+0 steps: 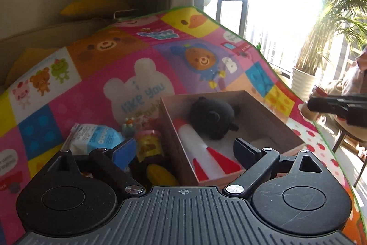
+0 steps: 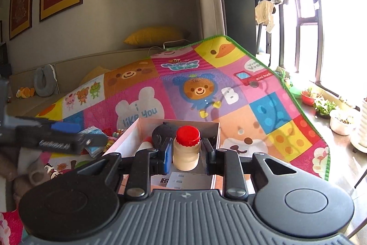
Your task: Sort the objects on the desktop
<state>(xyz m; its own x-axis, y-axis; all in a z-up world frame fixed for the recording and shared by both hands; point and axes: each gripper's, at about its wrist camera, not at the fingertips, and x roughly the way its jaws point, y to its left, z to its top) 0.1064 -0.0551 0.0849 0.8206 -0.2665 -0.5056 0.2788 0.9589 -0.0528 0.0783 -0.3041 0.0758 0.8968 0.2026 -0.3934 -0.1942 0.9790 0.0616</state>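
My right gripper (image 2: 186, 150) clamps a small bottle (image 2: 185, 154) with a red cap, held upright over the near end of the box (image 2: 128, 137) on the desk (image 2: 263, 111). My left gripper (image 1: 184, 150) stands wide and empty above the box's left wall. In the box lie a black plush (image 1: 212, 117) and a white-and-red rocket (image 1: 201, 153); a jar (image 1: 150, 145) and packet (image 1: 96, 138) sit left of it.

Two wrist fisheyes, close, angled down, sharing box (image 1: 257, 107)

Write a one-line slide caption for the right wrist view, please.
Right gripper carries a red-capped milk bottle above the cardboard box.
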